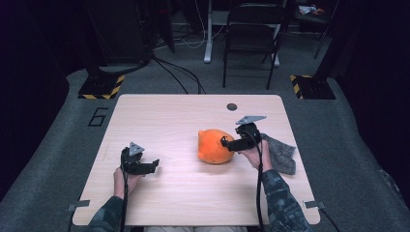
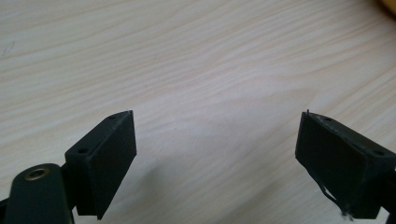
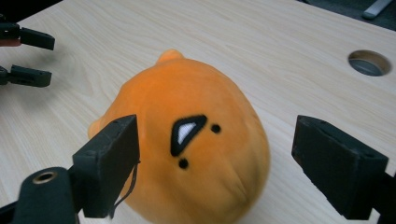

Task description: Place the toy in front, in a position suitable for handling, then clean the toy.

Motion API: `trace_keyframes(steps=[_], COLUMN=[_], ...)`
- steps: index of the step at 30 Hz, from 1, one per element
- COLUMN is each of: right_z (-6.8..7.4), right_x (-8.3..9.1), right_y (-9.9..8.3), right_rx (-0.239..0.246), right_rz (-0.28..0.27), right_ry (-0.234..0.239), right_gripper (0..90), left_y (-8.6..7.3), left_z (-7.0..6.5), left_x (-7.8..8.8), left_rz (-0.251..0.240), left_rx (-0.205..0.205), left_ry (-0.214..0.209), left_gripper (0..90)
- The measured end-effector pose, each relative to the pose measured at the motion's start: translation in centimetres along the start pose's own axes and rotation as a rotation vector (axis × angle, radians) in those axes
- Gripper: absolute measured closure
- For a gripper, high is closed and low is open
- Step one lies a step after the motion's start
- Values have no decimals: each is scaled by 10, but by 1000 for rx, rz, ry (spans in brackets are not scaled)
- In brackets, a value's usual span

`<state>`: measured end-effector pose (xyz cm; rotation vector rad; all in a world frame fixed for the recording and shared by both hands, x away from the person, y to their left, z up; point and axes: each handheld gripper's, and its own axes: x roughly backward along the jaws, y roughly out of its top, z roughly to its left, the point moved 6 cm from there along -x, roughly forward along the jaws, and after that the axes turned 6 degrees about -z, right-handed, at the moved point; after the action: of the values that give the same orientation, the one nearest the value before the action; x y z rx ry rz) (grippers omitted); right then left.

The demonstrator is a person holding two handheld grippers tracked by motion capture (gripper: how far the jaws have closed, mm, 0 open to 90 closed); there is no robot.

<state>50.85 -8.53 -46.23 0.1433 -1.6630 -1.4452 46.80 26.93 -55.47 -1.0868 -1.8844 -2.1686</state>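
A round orange plush toy with a small black-and-white face mark lies on the wooden table, right of the middle. My right gripper hovers at the toy's right side, pointing left at it. In the right gripper view the toy sits just ahead of the wide-apart jaws of the right gripper, and neither pad presses on it. My left gripper rests low over the table at the left, open, with bare wood between its jaws. A sliver of the orange toy shows at the left gripper view's top right corner.
A crumpled grey cloth lies near the table's right edge, behind my right hand. A round cable hole sits near the far edge. A folding chair and cables stand on the floor beyond the table.
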Motion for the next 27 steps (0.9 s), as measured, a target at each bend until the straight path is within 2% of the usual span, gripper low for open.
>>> trace_keyframes(steps=[1,3,4,6,8,10,15,17,21,27], right_z=[-4,-9,-13,-21,-28,-37,-54,-59,-68,-75], right_x=[6,15,20,28,34,42,60,65,73,76], right_y=[-2,-4,-7,-12,-19,-28,-41,-46,-57,-70], right_rx=[0,-15,-23,-50,-74,-89,-136,-143,-183,-198], right_rz=[-3,-13,-15,-26,-22,-5,-22,-15,-7,24], right_ry=[-23,-39,-68,-93,-121,-159,-217,-234,-270,-310], right_gripper=[132,126,125,120,117,117,119,116,110,101], left_y=[2,7,10,15,22,26,35,41,50,56], left_z=[-2,-8,-12,-17,-24,-30,-46,-51,-66,-84], left_x=[0,-2,-4,-7,-10,-13,-19,-20,-22,-24], left_rz=[-4,-9,-13,-28,-24,-25,-35,-58,-71,-87], left_rx=[-6,-21,-23,-35,-68,-73,-97,-114,-125,-151], left_ry=[-8,-26,-35,-44,-72,-90,-123,-122,-168,-218], left_gripper=[122,122,122,122,122,123,123,123,123,126])
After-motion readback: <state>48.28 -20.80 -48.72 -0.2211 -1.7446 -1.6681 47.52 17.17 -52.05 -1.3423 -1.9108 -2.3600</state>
